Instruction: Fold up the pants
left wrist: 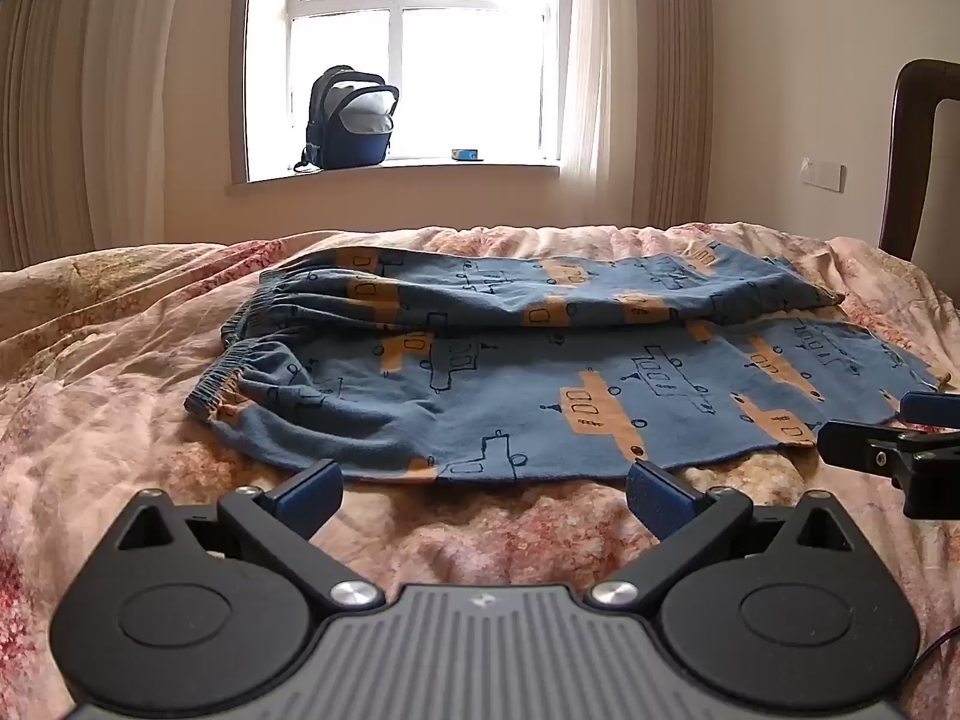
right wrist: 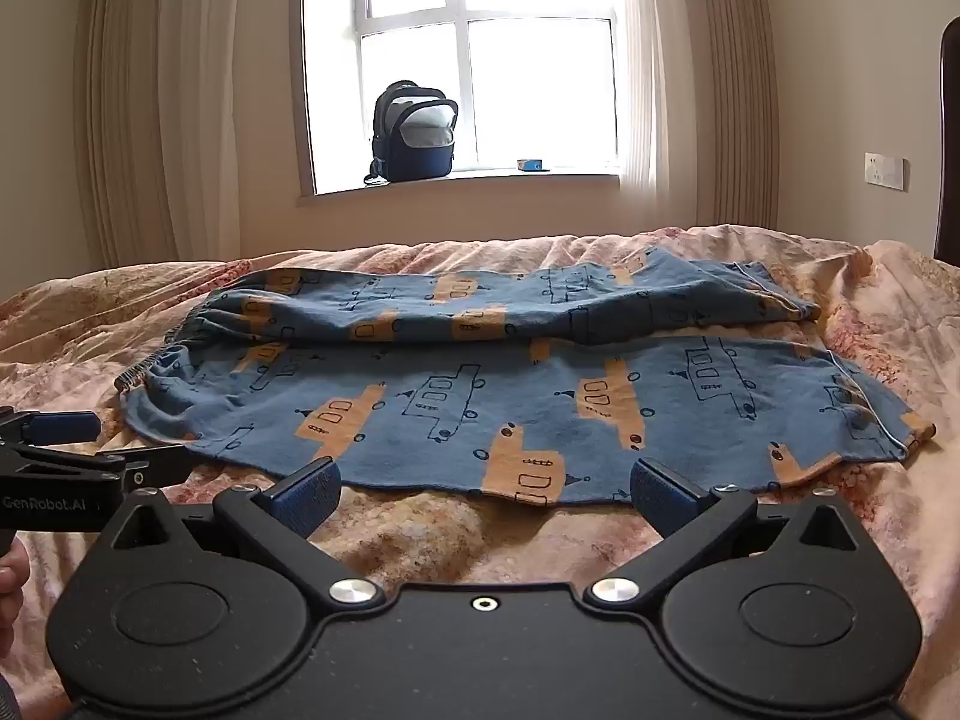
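Blue pants [left wrist: 540, 372] [right wrist: 510, 396] with orange and outlined vehicle prints lie spread sideways on the bed, waistband at the left, leg ends at the right. The far leg is rumpled and lies alongside the near one. My left gripper [left wrist: 486, 489] stands open just short of the pants' near edge, with nothing between its fingers. My right gripper [right wrist: 486, 489] is open too, at the near edge further right, and holds nothing. Each gripper shows in the other's view: the right one [left wrist: 894, 438] at the right edge, the left one [right wrist: 60, 450] at the left.
The pink floral quilt [left wrist: 120, 360] [right wrist: 870, 312] is wrinkled all over the bed. A dark wooden headboard [left wrist: 918, 150] rises at the right. Behind the bed, a blue backpack [left wrist: 351, 120] [right wrist: 414, 132] and a small box [left wrist: 465, 154] sit on the windowsill between curtains. A fingertip [right wrist: 9, 576] shows at the left edge.
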A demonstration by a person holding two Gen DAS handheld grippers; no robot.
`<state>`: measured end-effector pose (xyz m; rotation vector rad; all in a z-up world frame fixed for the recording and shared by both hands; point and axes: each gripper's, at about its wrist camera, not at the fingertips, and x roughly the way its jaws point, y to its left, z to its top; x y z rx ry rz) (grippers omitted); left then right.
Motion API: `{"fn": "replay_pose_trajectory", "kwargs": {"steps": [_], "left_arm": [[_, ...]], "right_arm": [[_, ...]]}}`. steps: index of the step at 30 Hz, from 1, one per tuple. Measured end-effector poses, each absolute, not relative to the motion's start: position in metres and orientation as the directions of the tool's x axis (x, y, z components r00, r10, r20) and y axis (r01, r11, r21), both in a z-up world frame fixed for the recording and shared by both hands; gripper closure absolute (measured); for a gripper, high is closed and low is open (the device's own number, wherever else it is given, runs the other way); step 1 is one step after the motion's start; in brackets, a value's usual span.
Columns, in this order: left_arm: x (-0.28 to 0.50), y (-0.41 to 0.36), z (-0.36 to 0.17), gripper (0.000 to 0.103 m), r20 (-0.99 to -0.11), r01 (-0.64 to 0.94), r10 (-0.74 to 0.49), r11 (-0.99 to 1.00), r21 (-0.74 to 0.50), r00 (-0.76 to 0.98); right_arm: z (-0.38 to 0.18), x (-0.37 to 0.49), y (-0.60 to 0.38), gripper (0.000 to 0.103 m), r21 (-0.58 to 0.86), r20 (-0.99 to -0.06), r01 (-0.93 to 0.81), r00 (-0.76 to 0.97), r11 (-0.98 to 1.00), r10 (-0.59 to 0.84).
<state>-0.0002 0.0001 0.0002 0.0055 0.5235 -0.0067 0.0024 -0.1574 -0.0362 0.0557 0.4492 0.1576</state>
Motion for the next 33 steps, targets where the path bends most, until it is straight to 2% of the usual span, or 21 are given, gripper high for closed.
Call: {"fn": "replay_pose_trajectory", "kwargs": {"steps": [33], "left_arm": [[-0.0001, -0.0001, 0.0001, 0.000, -0.502, 0.006, 0.000, 1.000, 0.010, 0.865]], "right_arm": [[-0.0309, 0.0038, -0.1591, 0.000, 0.085, -0.436, -0.139, 0.885, 0.987, 0.163]]}}
